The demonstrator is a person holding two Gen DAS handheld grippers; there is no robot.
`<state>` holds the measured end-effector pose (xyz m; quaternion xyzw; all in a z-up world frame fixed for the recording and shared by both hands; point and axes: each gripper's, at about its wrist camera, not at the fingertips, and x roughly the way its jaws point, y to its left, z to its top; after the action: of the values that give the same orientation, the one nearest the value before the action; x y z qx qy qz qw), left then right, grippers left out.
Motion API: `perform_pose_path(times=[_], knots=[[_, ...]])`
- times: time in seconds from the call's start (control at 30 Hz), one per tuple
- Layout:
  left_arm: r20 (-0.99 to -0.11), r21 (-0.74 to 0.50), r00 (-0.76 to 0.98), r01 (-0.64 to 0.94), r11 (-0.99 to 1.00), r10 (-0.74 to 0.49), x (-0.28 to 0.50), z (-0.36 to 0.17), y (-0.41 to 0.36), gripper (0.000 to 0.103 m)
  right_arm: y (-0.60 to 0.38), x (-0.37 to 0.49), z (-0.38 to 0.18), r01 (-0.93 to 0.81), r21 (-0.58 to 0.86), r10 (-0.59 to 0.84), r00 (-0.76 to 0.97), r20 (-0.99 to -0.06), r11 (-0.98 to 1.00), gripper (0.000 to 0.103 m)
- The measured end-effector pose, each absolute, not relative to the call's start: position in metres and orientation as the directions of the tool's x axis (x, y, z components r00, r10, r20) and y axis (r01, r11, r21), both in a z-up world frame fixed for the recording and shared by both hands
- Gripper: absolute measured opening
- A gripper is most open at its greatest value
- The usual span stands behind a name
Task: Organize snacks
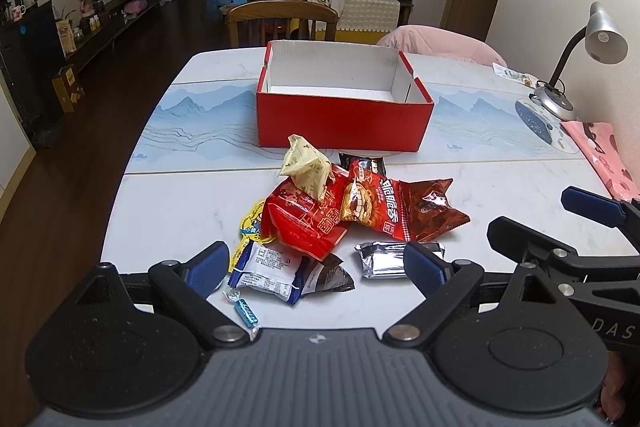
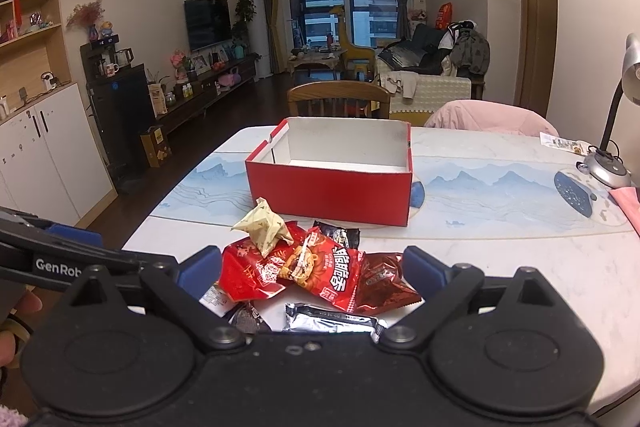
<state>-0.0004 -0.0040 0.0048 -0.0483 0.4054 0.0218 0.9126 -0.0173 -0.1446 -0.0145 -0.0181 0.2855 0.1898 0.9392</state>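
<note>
A pile of snack packets lies on the white table (image 1: 168, 211) in front of an open red box (image 1: 344, 119) (image 2: 328, 191) with a bare white inside. On top sits a cream packet (image 1: 306, 169) (image 2: 264, 229), over red bags (image 1: 308, 219) (image 2: 332, 273), a dark red packet (image 1: 434, 213) (image 2: 384, 285), a silver packet (image 1: 384, 259) (image 2: 332, 321), a white and blue packet (image 1: 268, 271) and a blue candy (image 1: 245, 309). My left gripper (image 1: 316, 269) is open just before the pile. My right gripper (image 2: 312, 269) is open too, its fingers flanking the pile's near side.
A desk lamp (image 1: 576, 67) and a pink cloth (image 1: 604, 151) stand at the table's right edge. Behind the table are a wooden chair (image 1: 282, 23) and a chair draped in pink (image 1: 440, 43). The right gripper's arm (image 1: 592, 235) shows in the left wrist view.
</note>
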Motion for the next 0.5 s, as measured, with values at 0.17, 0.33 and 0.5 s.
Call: perform_pose_path(times=[0.17, 0.33, 0.5], knots=[[-0.742, -0.07, 0.671, -0.079, 0.994, 0.001, -0.0006, 0.0051, -0.0029, 0.094, -0.1425, -0.0198, -0.0139, -0.385, 0.072, 0.36, 0.763, -0.537, 0.92, 0.097], [-0.743, -0.071, 0.67, -0.081, 0.994, 0.002, 0.0001, 0.0045, -0.0006, 0.094, -0.1397, -0.0195, -0.014, -0.404, 0.063, 0.373, 0.76, -0.533, 0.913, 0.098], [-0.746, -0.07, 0.666, -0.083, 0.994, 0.003, 0.0007, 0.0041, -0.0003, 0.094, -0.1378, -0.0175, -0.0157, -0.4, 0.068, 0.371, 0.756, -0.54, 0.914, 0.098]])
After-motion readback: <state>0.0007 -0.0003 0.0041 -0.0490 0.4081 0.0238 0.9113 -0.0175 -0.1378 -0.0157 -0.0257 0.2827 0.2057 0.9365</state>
